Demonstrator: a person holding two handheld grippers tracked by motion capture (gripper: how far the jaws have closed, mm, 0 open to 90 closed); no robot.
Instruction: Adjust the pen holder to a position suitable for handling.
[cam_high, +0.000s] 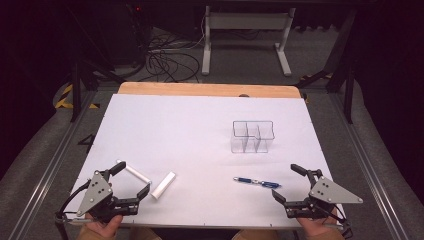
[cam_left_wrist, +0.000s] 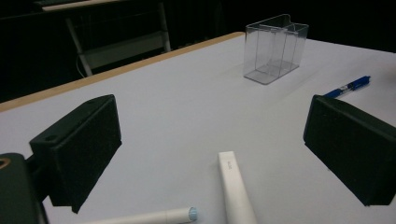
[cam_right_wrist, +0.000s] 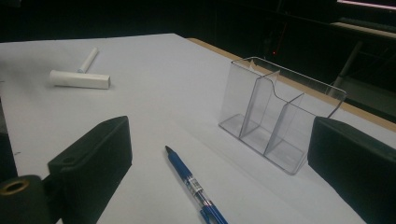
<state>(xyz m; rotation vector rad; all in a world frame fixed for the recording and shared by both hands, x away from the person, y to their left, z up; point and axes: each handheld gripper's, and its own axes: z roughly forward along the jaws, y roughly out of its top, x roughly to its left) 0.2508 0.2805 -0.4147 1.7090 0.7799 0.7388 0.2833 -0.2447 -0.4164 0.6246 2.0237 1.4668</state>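
1. The left tongs (cam_high: 134, 177) rest at the near left edge of the table (cam_high: 200, 115), held in a hand (cam_high: 100, 226), their jaws spread wide with nothing between the pads.
2. A thin white marker (cam_high: 134, 173) lies flat just ahead of the left tongs, in the gap between the jaws in the high view; its pale blue tip shows low in the left gripper view (cam_left_wrist: 154, 216).
3. A thicker white marker (cam_high: 164, 185) lies flat just to the right of the left tongs' right jaw, apart from the thin one; in the left gripper view it lies between the two jaws (cam_left_wrist: 236, 186).
4. The right tongs (cam_high: 288, 182) rest at the near right edge of the table, jaws also wide and empty.
5. A blue pen (cam_high: 257, 182) lies flat just left of the right tongs; in the right gripper view it lies between the jaws (cam_right_wrist: 191, 182).
6. A clear three-compartment holder (cam_high: 252, 136) stands upright, well ahead of the right tongs, empty.
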